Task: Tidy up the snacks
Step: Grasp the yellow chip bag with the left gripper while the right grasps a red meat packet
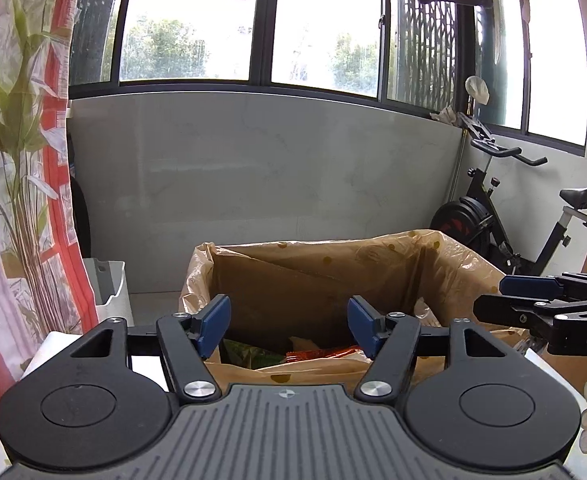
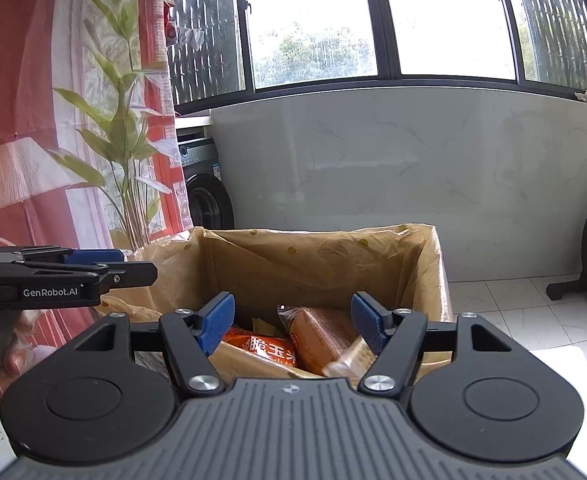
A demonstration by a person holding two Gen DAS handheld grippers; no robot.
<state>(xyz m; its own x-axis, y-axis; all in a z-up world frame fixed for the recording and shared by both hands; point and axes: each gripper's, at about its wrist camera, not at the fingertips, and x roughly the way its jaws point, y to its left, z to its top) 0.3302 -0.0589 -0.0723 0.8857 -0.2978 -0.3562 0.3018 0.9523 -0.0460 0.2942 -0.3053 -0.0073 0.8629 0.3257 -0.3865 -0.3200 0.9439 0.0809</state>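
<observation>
Both grippers hang side by side at the near rim of a cardboard box (image 2: 439, 280) lined with a tan plastic bag (image 2: 325, 252). The left gripper (image 1: 289, 326) has its blue pads standing apart with nothing between them, and the right gripper (image 2: 293, 324) is likewise spread and empty. The snacks lie down in the box: an orange packet (image 2: 261, 346) with white lettering toward the left, and a wrapped brown pack (image 2: 323, 336) leaning just right of it, the two touching. In the left wrist view a green packet (image 1: 249, 354) shows low in the box, though shadow there hides most of it. An exercise bike (image 1: 493, 216) stands far right.
</observation>
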